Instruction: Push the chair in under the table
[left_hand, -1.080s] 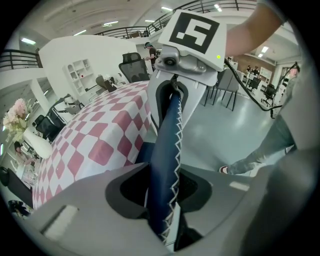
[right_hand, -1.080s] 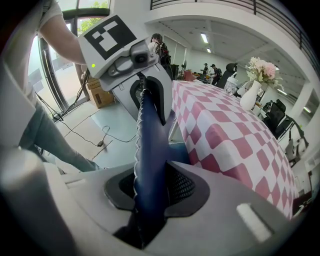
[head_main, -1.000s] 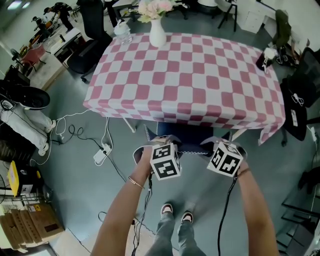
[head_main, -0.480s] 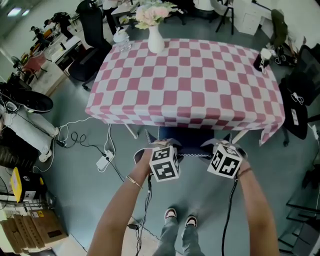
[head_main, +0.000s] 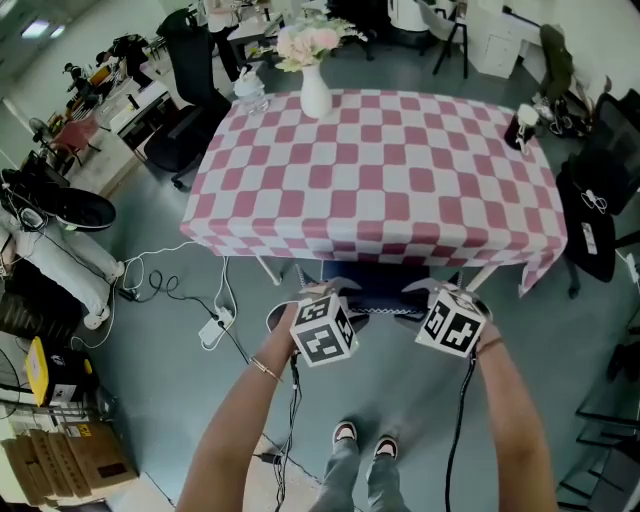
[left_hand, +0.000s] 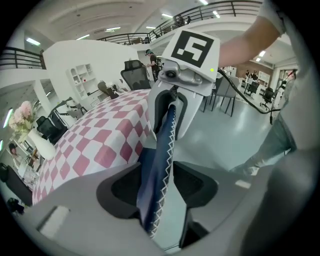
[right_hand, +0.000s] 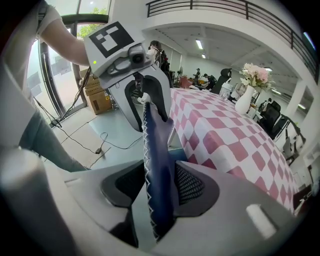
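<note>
Head view: the chair (head_main: 378, 288) sits almost wholly beneath the tabletop (head_main: 380, 170). Only its dark blue chair back (head_main: 385, 300) shows, just under the near hem of the checked cloth (head_main: 300, 215). The left tongs (head_main: 328, 292) and right tongs (head_main: 432, 292) stand at either end of that back, pointing steeply down. The push looks finished, or very nearly. What seems left is to lift both tongs clear.

Left gripper view: the left tongs (left_hand: 159, 186) are released, having just been spreading. The chair back (left_hand: 160, 155) stands between the jaws, and floor shows through a gap between it and the right-hand jaw, so it is not pinched. The back is a thin, dark blue padded panel with white zigzag stitching along its edge. It runs away from these tongs to the right tongs at its far end.

Right gripper view: the right tongs (right_hand: 159, 187) are likewise let go, also having just spread. The chair back (right_hand: 156, 165) is upright between the jaws, lying close against the meshed pad on the tabletop side. The cloth-covered tabletop is just beside it.
</note>
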